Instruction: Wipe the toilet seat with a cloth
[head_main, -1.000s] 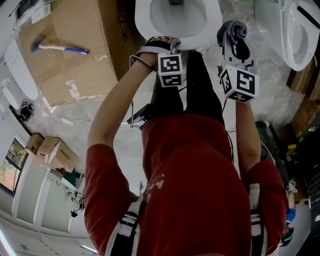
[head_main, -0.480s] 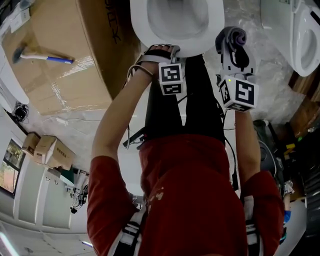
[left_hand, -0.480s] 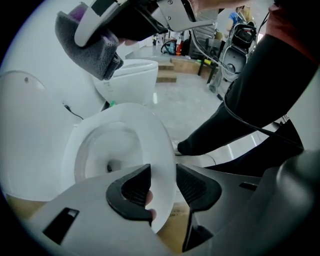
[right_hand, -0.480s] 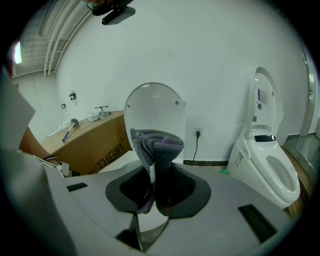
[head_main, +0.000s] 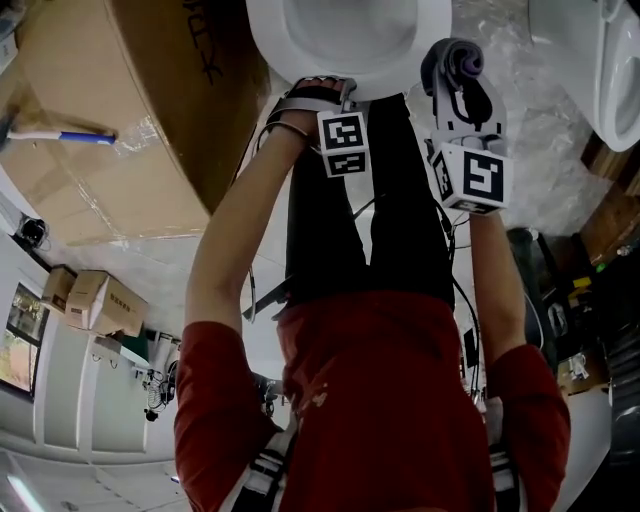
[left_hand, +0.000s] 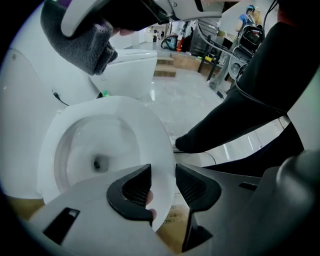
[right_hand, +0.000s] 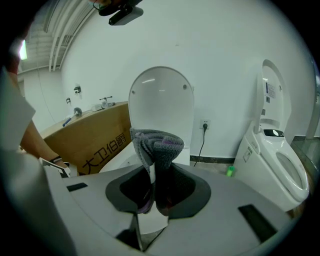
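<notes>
The white toilet seat (head_main: 272, 45) rings the bowl at the top of the head view. My left gripper (head_main: 343, 92) is at the seat's front rim. In the left gripper view the seat rim (left_hand: 150, 130) runs between the two jaws, and my left gripper (left_hand: 162, 189) is shut on it. My right gripper (head_main: 462, 80) hovers just right of the bowl, shut on a bunched grey cloth (head_main: 460, 55). The cloth (right_hand: 157, 142) sticks up from my right gripper (right_hand: 155, 189), in front of the raised toilet lid (right_hand: 161, 102). The cloth (left_hand: 85, 47) hangs above the bowl, not touching the seat.
A big cardboard box (head_main: 150, 100) stands left of the toilet with a hammer (head_main: 60, 135) on top. A second toilet (right_hand: 280, 155) stands to the right. The person's legs (head_main: 370, 200) are right in front of the bowl. Cables and gear (head_main: 560, 300) lie at the right.
The head view has swung, so the box and hammer slid left. The left gripper stays on the seat's front rim. The right gripper with the cloth has edged slightly up beside the bowl.
</notes>
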